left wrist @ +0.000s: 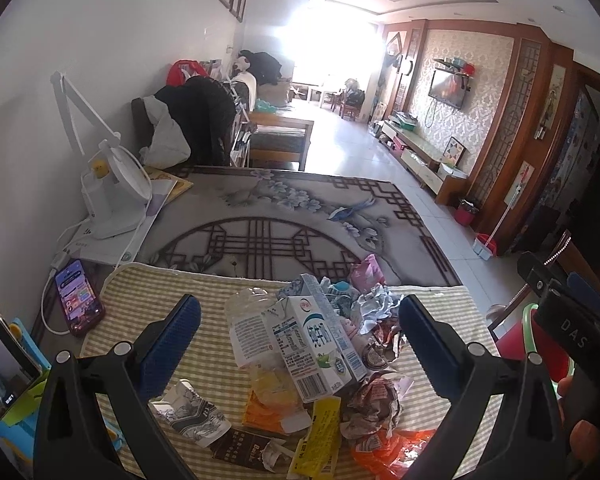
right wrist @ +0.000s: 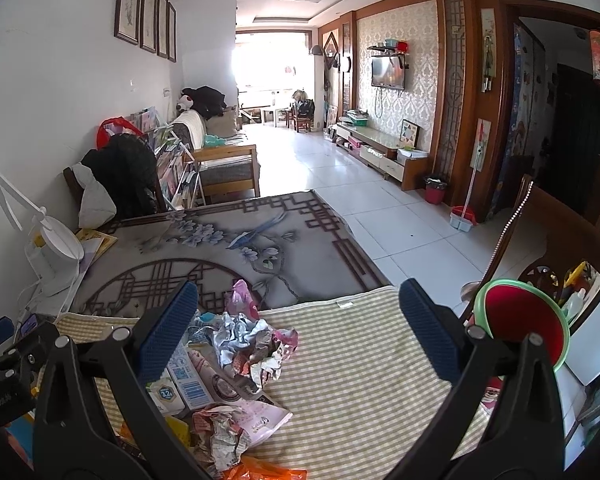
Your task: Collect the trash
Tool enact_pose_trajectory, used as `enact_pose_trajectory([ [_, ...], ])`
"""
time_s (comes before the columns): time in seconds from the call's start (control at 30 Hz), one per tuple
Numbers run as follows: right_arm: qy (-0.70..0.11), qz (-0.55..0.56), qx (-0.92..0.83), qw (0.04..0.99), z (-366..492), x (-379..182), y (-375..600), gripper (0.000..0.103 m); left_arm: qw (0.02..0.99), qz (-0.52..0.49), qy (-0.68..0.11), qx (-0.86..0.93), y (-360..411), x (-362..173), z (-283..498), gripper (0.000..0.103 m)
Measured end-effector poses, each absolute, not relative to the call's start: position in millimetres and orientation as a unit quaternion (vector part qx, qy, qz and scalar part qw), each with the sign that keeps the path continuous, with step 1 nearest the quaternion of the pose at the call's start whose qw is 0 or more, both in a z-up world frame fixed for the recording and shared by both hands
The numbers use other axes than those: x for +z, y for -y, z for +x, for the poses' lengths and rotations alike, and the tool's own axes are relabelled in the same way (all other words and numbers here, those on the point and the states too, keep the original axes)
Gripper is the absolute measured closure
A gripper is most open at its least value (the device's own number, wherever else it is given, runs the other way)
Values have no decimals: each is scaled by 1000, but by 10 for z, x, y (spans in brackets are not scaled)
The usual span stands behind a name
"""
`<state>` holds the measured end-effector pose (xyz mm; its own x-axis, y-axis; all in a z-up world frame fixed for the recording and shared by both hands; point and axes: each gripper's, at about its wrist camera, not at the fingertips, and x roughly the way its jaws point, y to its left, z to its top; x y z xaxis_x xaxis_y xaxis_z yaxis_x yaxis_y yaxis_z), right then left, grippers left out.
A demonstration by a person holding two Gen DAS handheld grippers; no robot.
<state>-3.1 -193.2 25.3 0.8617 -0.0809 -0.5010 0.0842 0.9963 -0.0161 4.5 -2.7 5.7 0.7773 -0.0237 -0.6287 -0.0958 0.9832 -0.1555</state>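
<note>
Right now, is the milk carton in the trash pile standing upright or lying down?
Lying down. The milk carton rests on its side on the heap, its barcode end toward the camera, between the open left hand-held gripper's fingers.

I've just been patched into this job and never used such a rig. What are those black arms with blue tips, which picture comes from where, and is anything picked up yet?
They are two hand-held grippers with blue pads, each carrying its own fisheye camera. The left wrist view shows the left gripper open above a trash pile: a milk carton, crumpled wrappers and an orange bag on a checked mat. The right wrist view shows the right gripper open over the mat, with a red bin to its right. Neither holds anything.
</note>
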Motion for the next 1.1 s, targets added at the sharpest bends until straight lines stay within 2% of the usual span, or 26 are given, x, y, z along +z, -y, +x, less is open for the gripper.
enact_pose_trajectory([
  [1.1, -261, 7, -45, 964, -69, 252, 1971, 4, 940, -80, -333, 5, 178, 47, -13, 8],
])
